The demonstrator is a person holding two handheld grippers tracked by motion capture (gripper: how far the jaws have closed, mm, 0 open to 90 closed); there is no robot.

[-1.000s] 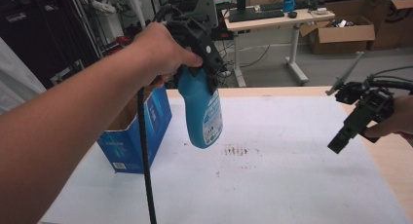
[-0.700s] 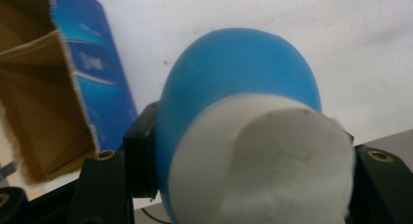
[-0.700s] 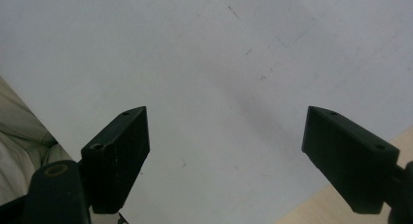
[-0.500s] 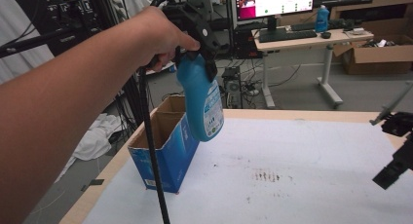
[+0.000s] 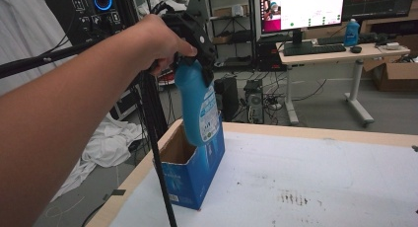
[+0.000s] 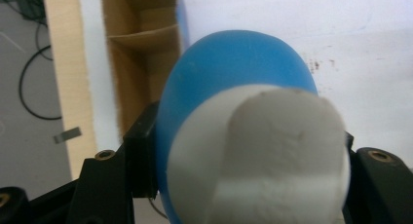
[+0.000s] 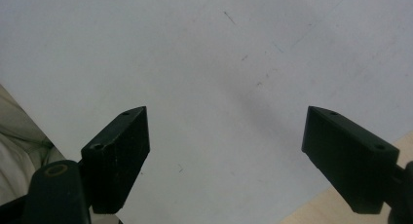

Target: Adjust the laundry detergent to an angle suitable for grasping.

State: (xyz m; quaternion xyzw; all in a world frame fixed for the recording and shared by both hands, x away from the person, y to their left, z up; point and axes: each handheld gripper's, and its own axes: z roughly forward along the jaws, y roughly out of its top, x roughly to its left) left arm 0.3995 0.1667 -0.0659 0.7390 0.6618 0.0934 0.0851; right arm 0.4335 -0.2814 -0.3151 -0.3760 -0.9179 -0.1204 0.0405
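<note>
White table sheet (image 5: pixel 315 172) below: left gripper (image 5: pixel 199 52) clamps blue bottle (image 5: pixel 197 106) above open blue carton (image 5: pixel 194 175); right gripper (image 7: pixel 224 146) gapes empty.

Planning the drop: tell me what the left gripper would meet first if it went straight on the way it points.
Probably the open blue box: the left gripper, shut on the blue bottle, points down about over its opening. Depth is unclear.

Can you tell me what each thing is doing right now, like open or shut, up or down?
Left claw: shut on the blue bottle.
Blue bottle: held upright in the air by its neck, bottom just over the box opening.
Cardboard box: standing on the table, top open, a divider inside.
Right claw: open, nothing between its jaws, over the white table cover.
</note>
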